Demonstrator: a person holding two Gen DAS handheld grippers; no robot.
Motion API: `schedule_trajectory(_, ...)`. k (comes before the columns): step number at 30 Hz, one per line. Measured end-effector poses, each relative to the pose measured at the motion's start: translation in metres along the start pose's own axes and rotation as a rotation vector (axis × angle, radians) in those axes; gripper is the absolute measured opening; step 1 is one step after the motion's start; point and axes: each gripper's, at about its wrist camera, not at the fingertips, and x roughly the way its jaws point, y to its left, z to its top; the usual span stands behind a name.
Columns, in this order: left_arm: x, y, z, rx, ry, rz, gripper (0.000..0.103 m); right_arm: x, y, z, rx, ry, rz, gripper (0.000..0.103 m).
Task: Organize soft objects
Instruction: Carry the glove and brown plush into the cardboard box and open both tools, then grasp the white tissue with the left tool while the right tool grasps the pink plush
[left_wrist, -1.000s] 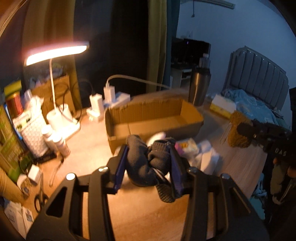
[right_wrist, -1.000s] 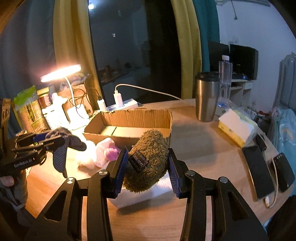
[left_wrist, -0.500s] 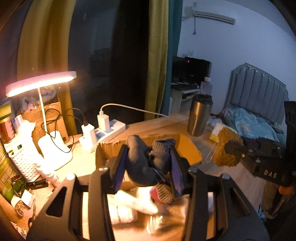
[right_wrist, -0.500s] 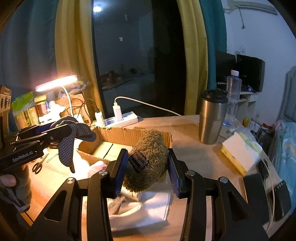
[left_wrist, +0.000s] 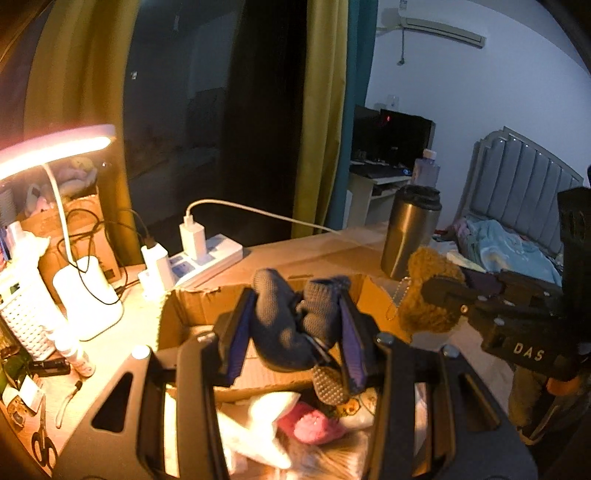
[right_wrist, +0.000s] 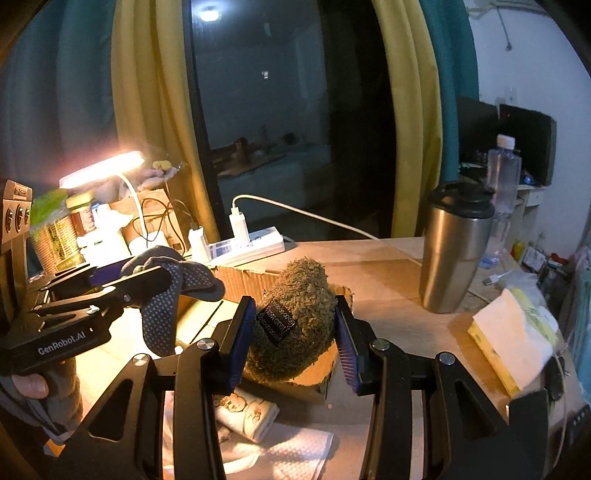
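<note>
My left gripper (left_wrist: 291, 332) is shut on a dark blue knitted glove (left_wrist: 291, 321) with dotted grip patches, held above the near part of the open cardboard box (left_wrist: 192, 310). It also shows in the right wrist view (right_wrist: 173, 280) at left. My right gripper (right_wrist: 291, 336) is shut on a brown fuzzy plush (right_wrist: 295, 325) with a black label, over the box's right near corner (right_wrist: 314, 380). The plush (left_wrist: 432, 291) shows at right in the left wrist view. A pink soft item (left_wrist: 310, 424) and white cloths (left_wrist: 262, 428) lie in front of the box.
A lit desk lamp (left_wrist: 55, 147) and power strip with chargers (left_wrist: 199, 254) stand behind the box at left. A steel tumbler (right_wrist: 454, 251) stands at right, a tissue pack (right_wrist: 513, 339) beyond it. Scissors (left_wrist: 42, 443) and small bottles (left_wrist: 74, 350) lie at the left edge.
Both grippers have risen and moved forward toward the box, each keeping its object. The glove now hangs over the box, and the plush is at its right corner.
</note>
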Motion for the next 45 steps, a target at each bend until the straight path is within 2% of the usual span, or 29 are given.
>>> schedule_trajectory(12,0.061,-0.012,-0.01,-0.006,0.098,-0.003,0.047,0.044,-0.016,-0.008,0.032,0.075,0.08,0.045)
schedule_trajectory(17,0.083,-0.013,-0.015,-0.013,0.169,-0.032,0.058,0.054,-0.019,-0.009,0.044,0.1,0.077,0.049)
schedule_trajectory(18,0.085,-0.014,-0.016,-0.014,0.177,-0.033,0.066,0.055,-0.02,-0.009,0.047,0.103,0.077,0.057)
schedule_trajectory(19,0.085,-0.013,-0.017,-0.014,0.179,-0.031,0.069,0.055,-0.02,-0.009,0.049,0.105,0.077,0.062)
schedule_trajectory(24,0.076,-0.009,-0.015,-0.024,0.164,-0.016,0.07,0.05,-0.021,-0.007,0.055,0.1,0.057,0.064)
schedule_trajectory(27,0.066,-0.005,-0.014,-0.021,0.149,-0.017,0.076,0.041,-0.019,-0.005,0.061,0.087,0.044,0.065)
schedule_trajectory(33,0.045,0.005,-0.009,-0.036,0.108,-0.008,0.076,0.022,-0.01,-0.004,0.058,0.072,0.022,0.065)
schedule_trajectory(45,-0.006,0.025,-0.018,-0.052,0.054,0.001,0.077,-0.007,0.035,-0.004,0.004,0.057,0.007,0.065)
